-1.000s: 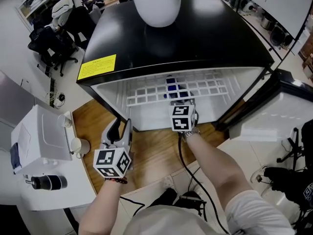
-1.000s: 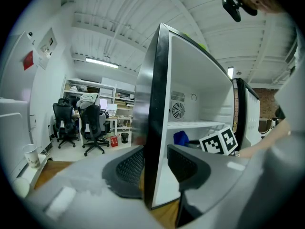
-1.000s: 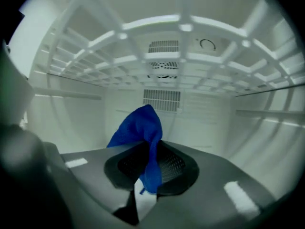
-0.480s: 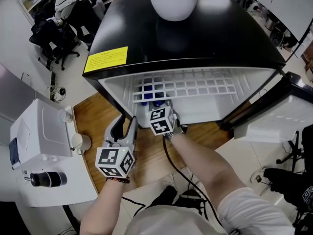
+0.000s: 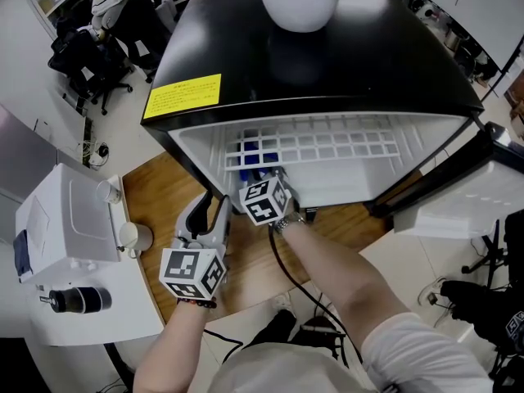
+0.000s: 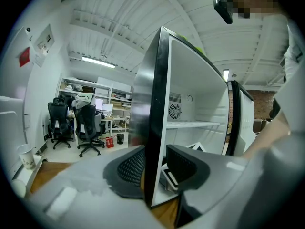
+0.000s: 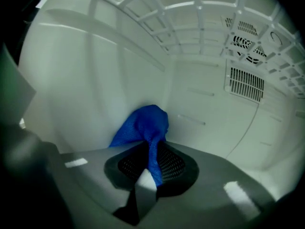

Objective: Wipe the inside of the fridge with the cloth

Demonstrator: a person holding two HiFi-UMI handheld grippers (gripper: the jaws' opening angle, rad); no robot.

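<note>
Our right tool (image 7: 151, 162) is clamped on the blue cloth (image 7: 143, 125), deep inside the fridge (image 5: 344, 72) at its lower left in the head view. Our left tool (image 6: 153, 162) has half-open jaws that have just been closing, with the fridge's front edge between them.

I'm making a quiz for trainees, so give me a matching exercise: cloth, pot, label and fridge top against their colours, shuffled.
Things:
1 cloth
2 pot
3 label
4 fridge top

Colours:
A black
B yellow
C blue
D white

Pairs: 1-C, 2-D, 3-B, 4-A
</note>
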